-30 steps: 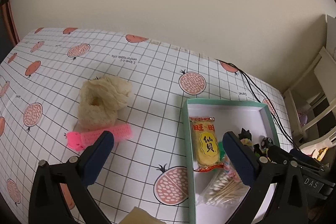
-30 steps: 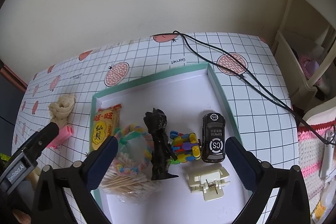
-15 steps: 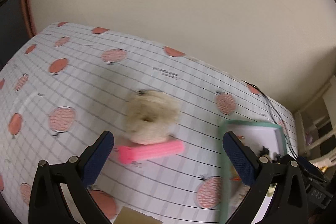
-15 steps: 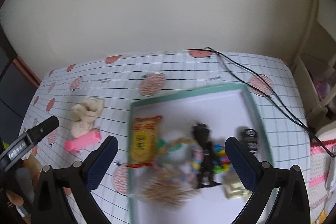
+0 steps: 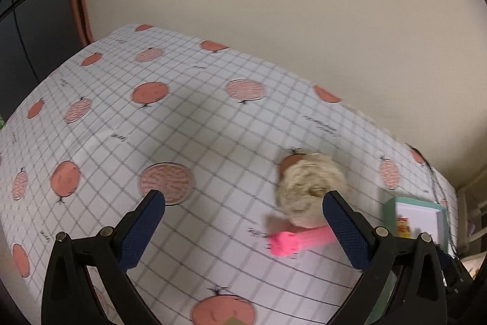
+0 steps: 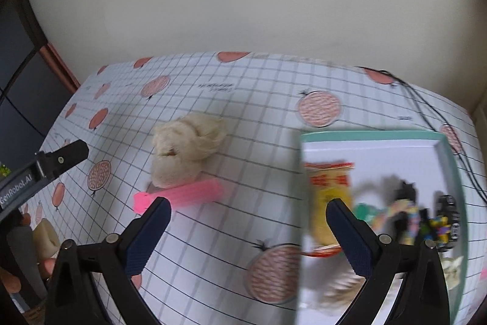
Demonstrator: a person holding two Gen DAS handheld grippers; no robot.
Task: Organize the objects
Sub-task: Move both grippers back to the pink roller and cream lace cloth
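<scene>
Both grippers, left (image 5: 242,212) and right (image 6: 248,218), are hanging open and empty over the worktop (image 5: 188,127). 2 things are lying outside the tray (image 6: 368,136): a pink roller (image 6: 188,192) touching a cream scrunchie (image 6: 185,148). Probably best: straddle the roller across its width, clear of the scrunchie, then close.

A cream fluffy scrunchie (image 6: 187,150) lay bunched on the tablecloth, a pink ribbed hair roller (image 6: 182,194) on its side touching it at six o'clock. At three o'clock of both sat a shallow teal-rimmed white tray (image 6: 368,136). It held a yellow snack packet (image 6: 330,197) at its nine o'clock end and, blurred, a black figure (image 6: 406,192) and a dark toy car (image 6: 449,212) toward three o'clock.
</scene>
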